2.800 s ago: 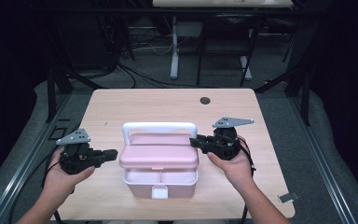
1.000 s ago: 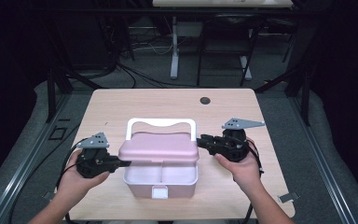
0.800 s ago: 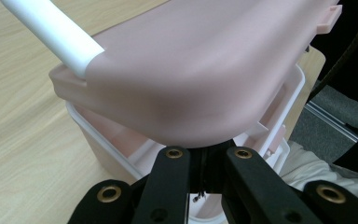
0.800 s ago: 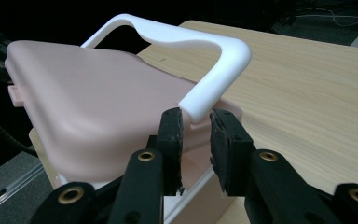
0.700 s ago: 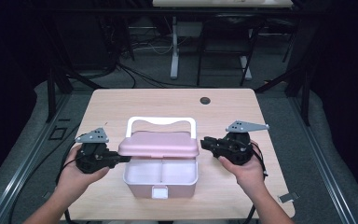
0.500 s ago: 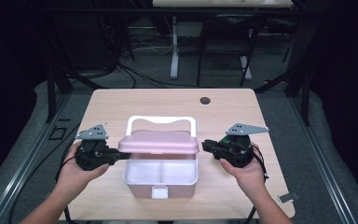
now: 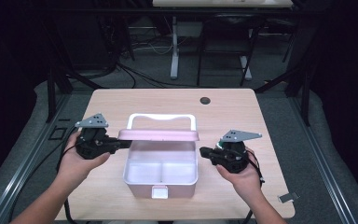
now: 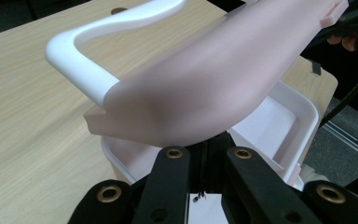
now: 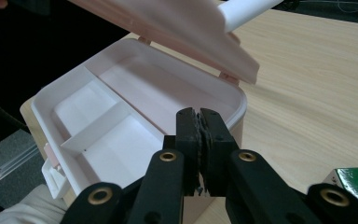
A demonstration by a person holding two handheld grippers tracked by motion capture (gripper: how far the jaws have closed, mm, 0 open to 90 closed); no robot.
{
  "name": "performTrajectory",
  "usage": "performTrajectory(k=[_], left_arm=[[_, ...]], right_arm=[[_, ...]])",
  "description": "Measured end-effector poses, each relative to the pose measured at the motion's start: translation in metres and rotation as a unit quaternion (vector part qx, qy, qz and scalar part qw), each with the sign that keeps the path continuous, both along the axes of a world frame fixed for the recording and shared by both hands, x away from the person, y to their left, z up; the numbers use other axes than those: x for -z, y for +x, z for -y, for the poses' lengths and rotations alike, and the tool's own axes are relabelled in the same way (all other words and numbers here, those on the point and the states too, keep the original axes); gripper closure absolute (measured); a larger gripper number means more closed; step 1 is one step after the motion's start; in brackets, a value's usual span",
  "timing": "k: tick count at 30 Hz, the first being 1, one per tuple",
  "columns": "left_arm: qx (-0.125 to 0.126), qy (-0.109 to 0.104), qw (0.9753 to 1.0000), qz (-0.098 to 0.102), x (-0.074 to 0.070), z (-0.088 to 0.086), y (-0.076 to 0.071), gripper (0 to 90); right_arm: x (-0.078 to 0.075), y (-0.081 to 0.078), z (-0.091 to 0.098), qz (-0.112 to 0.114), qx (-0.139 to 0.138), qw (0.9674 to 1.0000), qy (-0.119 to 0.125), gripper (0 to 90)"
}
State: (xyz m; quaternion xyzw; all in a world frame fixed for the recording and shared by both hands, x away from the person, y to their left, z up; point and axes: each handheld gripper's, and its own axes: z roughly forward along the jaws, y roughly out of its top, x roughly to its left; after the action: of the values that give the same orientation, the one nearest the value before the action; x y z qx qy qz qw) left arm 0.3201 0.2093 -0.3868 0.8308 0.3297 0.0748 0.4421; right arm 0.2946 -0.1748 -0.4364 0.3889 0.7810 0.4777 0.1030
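Two tools flanked a pink box on the wooden surface (image 7: 121, 100), its lid lifted at the left end.

Left tool (image 7: 121, 143) reached in level from the left, jaws clamped on the edge of the pink lid (image 7: 158, 135), which hung raised and roughly level over the box (image 7: 161, 186), white handle (image 7: 161, 118) behind it. Right tool (image 7: 205, 151) sat just beside the box's right wall, pointing at it, its jaws having just been closing, pads pressed together on nothing. Inside, the white compartments (image 9: 102, 116) split by dividers lay bare.
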Motion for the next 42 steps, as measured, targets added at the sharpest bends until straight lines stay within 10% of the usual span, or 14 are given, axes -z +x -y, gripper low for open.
performTrajectory(k=[42], left_arm=[[-0.043, -0.010, 0.9990, 0.007, -0.019, 0.009, 0.038, 89.9]], right_arm=[[0.047, -0.021, -0.052, -0.027, -0.083, 0.9949, -0.050, 90.0]])
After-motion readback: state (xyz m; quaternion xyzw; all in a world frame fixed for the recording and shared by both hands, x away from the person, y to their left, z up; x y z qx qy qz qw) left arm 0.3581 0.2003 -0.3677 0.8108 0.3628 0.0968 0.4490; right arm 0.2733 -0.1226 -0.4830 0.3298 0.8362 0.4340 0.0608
